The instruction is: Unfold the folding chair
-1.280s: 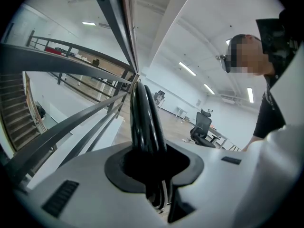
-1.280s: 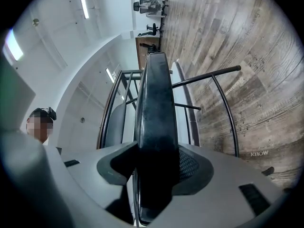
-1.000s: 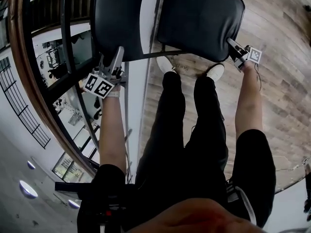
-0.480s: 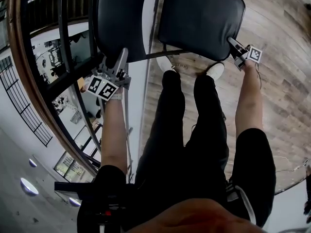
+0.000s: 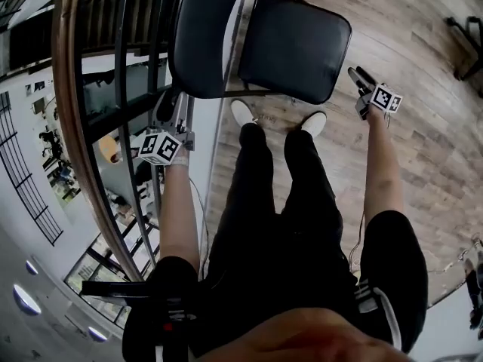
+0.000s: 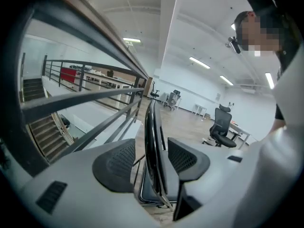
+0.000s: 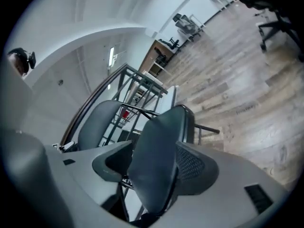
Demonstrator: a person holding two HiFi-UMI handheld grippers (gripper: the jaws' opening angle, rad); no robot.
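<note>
The black folding chair stands open in front of my feet, with its backrest [image 5: 204, 36] upright at the left and its padded seat [image 5: 294, 47] flat at the right. My left gripper [image 5: 167, 105] sits just below the backrest's lower left edge. Its jaws have just been opening and they grip nothing. In the left gripper view the backrest [image 6: 153, 141] shows edge-on beyond the pads. My right gripper [image 5: 355, 74] hangs to the right of the seat, apart from it. Its jaws have also just been opening and are empty. The seat [image 7: 156, 160] fills the right gripper view ahead.
A metal railing with a wooden handrail [image 5: 72, 127] runs along the left, with a stairwell below it. My white shoes [image 5: 241, 113] stand on the wood floor under the seat's front edge. Office chairs [image 6: 221, 127] stand farther off.
Both grippers have let go of the chair and pulled back from it, the right one away from the seat's corner. Both pairs of jaws opened. The chair now sits farther from me.
</note>
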